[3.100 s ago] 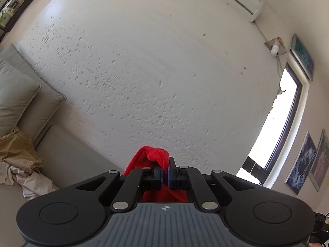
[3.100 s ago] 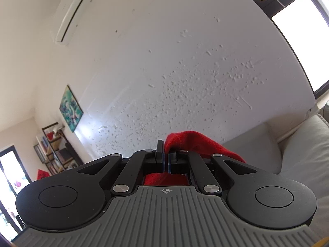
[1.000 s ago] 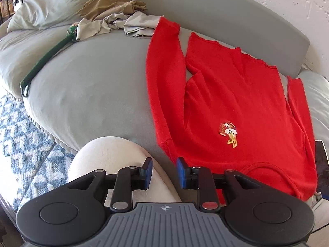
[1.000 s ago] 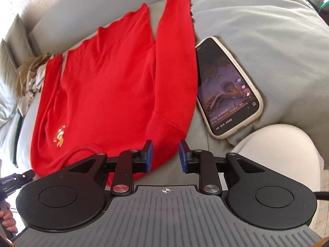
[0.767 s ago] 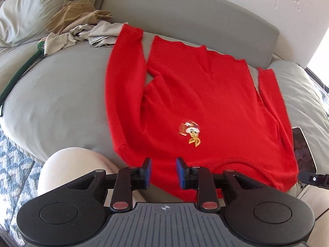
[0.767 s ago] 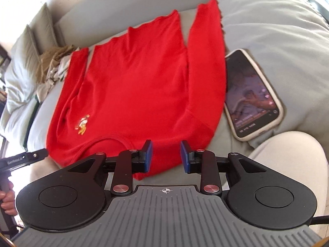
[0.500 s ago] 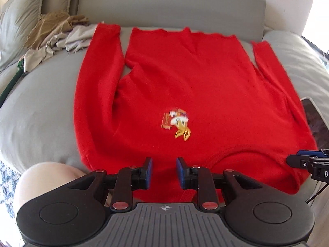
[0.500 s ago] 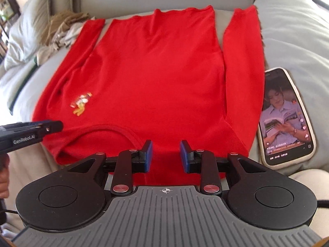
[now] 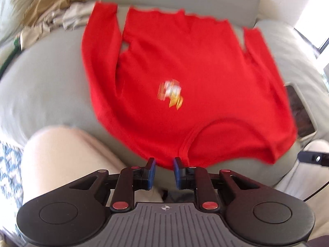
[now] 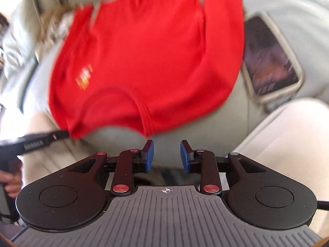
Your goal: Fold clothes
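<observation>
A red sweater [image 9: 185,78] with a small cartoon patch lies flat on the grey sofa seat [image 9: 41,86], sleeves along its sides and collar [image 9: 205,127] nearest me. My left gripper [image 9: 163,170] hovers just short of the near hem beside the collar. Its jaws are closing a little, with a narrow gap and nothing between them. In the right wrist view the sweater [image 10: 154,47] is blurred. My right gripper [image 10: 167,154] sits just short of the collar [image 10: 147,121]; its jaws are opening over bare sofa with nothing between them. Each view shows the other gripper's tip at its edge.
A phone [image 10: 271,55] with a lit screen lies on the seat right of the sweater. A crumpled pile of beige clothes [image 9: 51,10] sits at the back left by a cushion. The person's knees [image 9: 61,154] press against the sofa front. A patterned blue rug [image 9: 8,175] covers the floor.
Three seconds ago both grippers were shut on the raised sweater; it now lies flat and both are free. Over the last second both moved along the near hem toward the collar, and the right jaws widened.
</observation>
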`<state>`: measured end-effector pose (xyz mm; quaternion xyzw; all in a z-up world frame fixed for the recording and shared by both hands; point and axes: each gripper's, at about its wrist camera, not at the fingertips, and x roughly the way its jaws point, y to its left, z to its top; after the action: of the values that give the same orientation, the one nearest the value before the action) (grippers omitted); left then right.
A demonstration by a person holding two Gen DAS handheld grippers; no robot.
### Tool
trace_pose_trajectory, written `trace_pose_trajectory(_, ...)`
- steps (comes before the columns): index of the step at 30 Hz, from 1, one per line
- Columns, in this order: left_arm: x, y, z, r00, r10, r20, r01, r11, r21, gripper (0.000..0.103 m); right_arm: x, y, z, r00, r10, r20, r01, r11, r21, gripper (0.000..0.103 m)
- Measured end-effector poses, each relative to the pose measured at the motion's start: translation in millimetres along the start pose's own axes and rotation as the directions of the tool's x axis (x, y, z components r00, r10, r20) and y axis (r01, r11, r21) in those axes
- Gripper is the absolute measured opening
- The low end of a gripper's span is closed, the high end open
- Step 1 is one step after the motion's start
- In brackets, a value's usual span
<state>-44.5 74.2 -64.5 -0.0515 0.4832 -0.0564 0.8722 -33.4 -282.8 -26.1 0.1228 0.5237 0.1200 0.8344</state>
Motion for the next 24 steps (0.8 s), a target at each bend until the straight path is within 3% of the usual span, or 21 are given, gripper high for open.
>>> trace_pose_trajectory(2,-20,-5,18,0.997,-0.004,0.077,0.004,1.000,-0.003,0.037,-38,-3,16,0.992,0.016,0.122,-0.017,1.000,0.007,0.056)
trace_pose_trajectory(5,-41,-16,45,0.986,0.002,0.167,0.000,1.000,-0.009,0.048,-80,-11,47,0.968,0.026,0.250,-0.036,0.999,0.036,0.059)
trace_pose_trajectory(6,-46,-20,53,0.982,0.004,0.191,-0.003,1.000,-0.010,0.053,-93,-13,59,0.956,0.025,0.292,-0.039,0.998,0.045,0.064)
trace_pose_trajectory(8,-50,-28,68,0.975,-0.002,0.223,0.003,1.000,-0.003,0.059,-111,-17,81,0.934,0.009,0.357,-0.028,0.998,0.050,0.075)
trace_pose_trajectory(10,-51,-32,80,0.971,-0.021,0.239,0.023,1.000,-0.005,0.060,-124,-21,101,0.913,-0.010,0.409,-0.011,0.999,0.048,0.078)
trace_pose_trajectory(14,-45,-34,97,0.966,-0.054,0.251,0.064,0.997,-0.031,0.061,-131,-28,145,0.892,-0.077,0.446,0.067,0.997,0.038,0.080)
trace_pose_trajectory(17,-37,-34,107,0.966,-0.060,0.253,0.075,0.996,-0.051,0.060,-123,-38,177,0.888,-0.114,0.445,0.106,0.993,0.043,0.080)
trace_pose_trajectory(24,-3,-35,132,0.976,-0.019,0.217,0.037,0.996,-0.078,0.060,-74,-67,237,0.909,-0.133,0.395,0.120,0.991,0.059,0.080)
